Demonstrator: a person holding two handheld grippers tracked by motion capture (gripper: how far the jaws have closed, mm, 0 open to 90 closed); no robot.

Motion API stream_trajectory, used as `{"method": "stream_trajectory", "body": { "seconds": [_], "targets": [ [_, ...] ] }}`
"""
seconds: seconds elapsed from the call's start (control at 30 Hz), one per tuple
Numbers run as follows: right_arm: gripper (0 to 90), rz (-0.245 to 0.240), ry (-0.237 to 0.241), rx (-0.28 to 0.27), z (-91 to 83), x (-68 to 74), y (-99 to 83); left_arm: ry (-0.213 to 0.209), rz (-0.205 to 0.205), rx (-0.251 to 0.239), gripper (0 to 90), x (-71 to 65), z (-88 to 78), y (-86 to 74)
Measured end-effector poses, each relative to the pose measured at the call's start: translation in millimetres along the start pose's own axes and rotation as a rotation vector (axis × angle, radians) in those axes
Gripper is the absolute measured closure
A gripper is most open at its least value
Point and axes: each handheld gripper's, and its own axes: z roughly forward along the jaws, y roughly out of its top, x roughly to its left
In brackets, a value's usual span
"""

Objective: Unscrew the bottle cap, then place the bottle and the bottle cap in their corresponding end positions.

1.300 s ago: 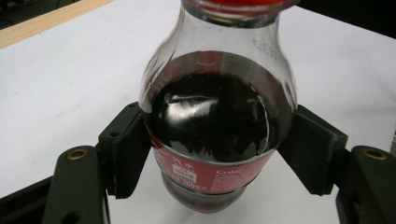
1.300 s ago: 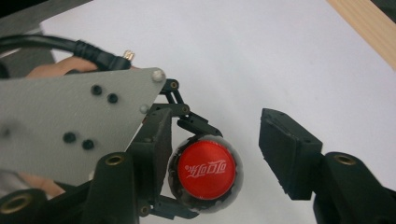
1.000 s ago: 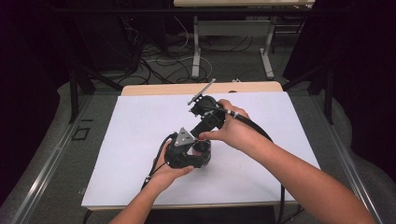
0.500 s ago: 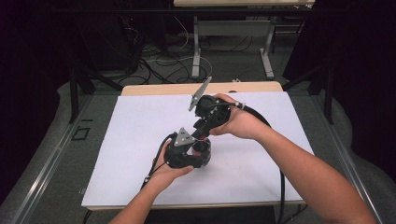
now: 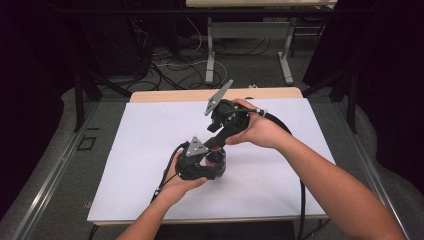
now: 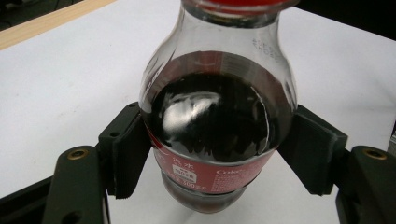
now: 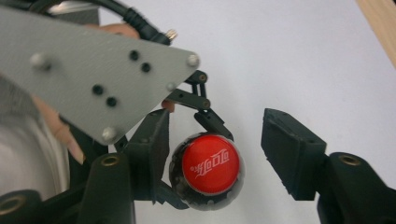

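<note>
High view: I hold the left gripper [image 5: 216, 161] near the middle of the white sheet [image 5: 140, 150] that covers the table [image 5: 170, 95], my left hand [image 5: 177, 182] under it at the near side. The cola bottle [image 6: 217, 121] stands upright on the sheet between its jaws.

Left gripper view: both black pads [image 6: 128, 149] press on the bottle's lower body at the red label, one on each side, so this gripper is clamped on the bottle. Dark liquid fills the body up to the shoulder; the neck above it is clear.

Right gripper view: my right gripper [image 7: 212, 158] looks down on the red cap [image 7: 206, 164]. Its jaws have just been opening. The cap lies between them, just beside the left pad; whether it touches that pad I cannot tell. The right pad stands well apart from the cap.

High view: my right hand [image 5: 260, 131] holds the right gripper just beyond the left one, tilted down toward the bottle's top.
</note>
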Motion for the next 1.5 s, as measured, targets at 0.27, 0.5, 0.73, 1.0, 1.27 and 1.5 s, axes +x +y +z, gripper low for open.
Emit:
{"method": "stream_trajectory", "body": {
  "seconds": [0.27,0.5,0.73,1.0,1.27,1.5],
  "targets": [
    [50.1,0.269,-0.181,-0.015,-4.5,10.5,2.2,0.004,-0.001,0.0,30.1,-1.1,0.7,0.0],
    [52.4,0.38,-0.206,0.032,3.9,17.2,4.4,0.012,0.002,0.002,30.1,-2.8,0.6,0.0],
    [60.4,0.4,-0.192,0.053,11.2,17.6,2.6,0.02,-0.003,0.001,30.1,-1.2,-0.9,0.3],
    [61.1,0.254,-0.109,0.095,7.5,9.1,3.5,0.007,-0.002,0.001,30.1,-0.4,-1.2,0.1],
    [61.3,0.029,0.007,0.109,7.7,-0.1,1.6,-0.004,0.012,0.007,30.2,-1.6,-0.1,-0.1],
    [61.3,-0.176,0.11,0.132,4.7,-3.8,0.4,-0.038,0.039,0.008,30.3,-4.3,-0.4,0.2]
  ]
}}
